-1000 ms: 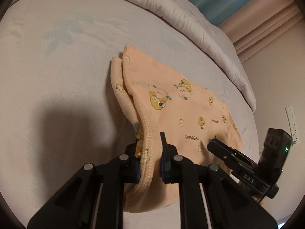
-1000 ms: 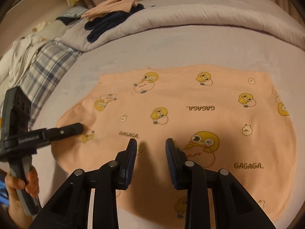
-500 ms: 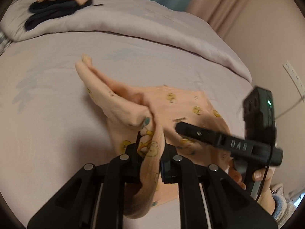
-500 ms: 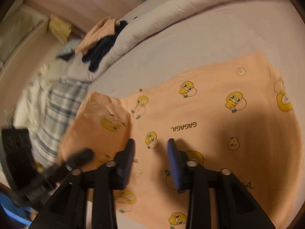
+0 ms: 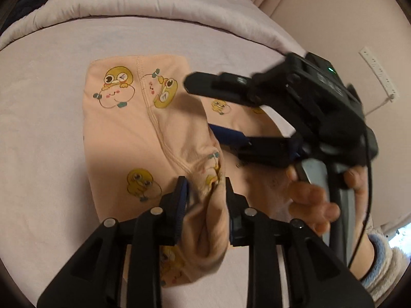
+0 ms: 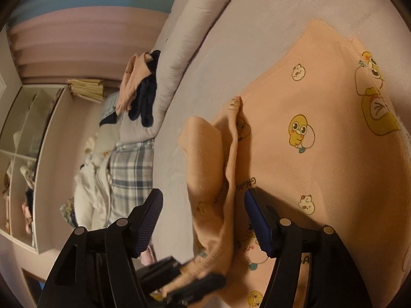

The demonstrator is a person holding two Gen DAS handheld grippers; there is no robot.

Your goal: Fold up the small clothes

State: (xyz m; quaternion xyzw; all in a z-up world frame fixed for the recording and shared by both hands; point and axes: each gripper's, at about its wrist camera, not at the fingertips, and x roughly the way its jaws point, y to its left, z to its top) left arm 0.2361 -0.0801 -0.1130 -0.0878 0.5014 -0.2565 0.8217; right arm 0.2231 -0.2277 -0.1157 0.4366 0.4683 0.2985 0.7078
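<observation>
Both grippers work one peach duck-print garment point(image 5: 123, 133) on the bed.

Left gripper point(image 5: 206, 192) has its fingers set a little apart with a bunched fold of the garment's hem running between them; whether the pads actually pinch the cloth cannot be told. Right gripper point(image 6: 203, 205) stands wide apart over the garment's folded-over edge, gripping nothing, and in the left wrist view it reaches in from the right, held by a bare hand point(image 5: 316, 205). One side of the garment is doubled over onto the rest, which lies flat on the pale sheet point(image 5: 38, 141). A rolled duvet point(image 5: 154, 2) borders the far side of the bed, with dark and peach clothes point(image 6: 141, 87) heaped on it and a plaid cloth point(image 6: 131, 172) beside that.
</observation>
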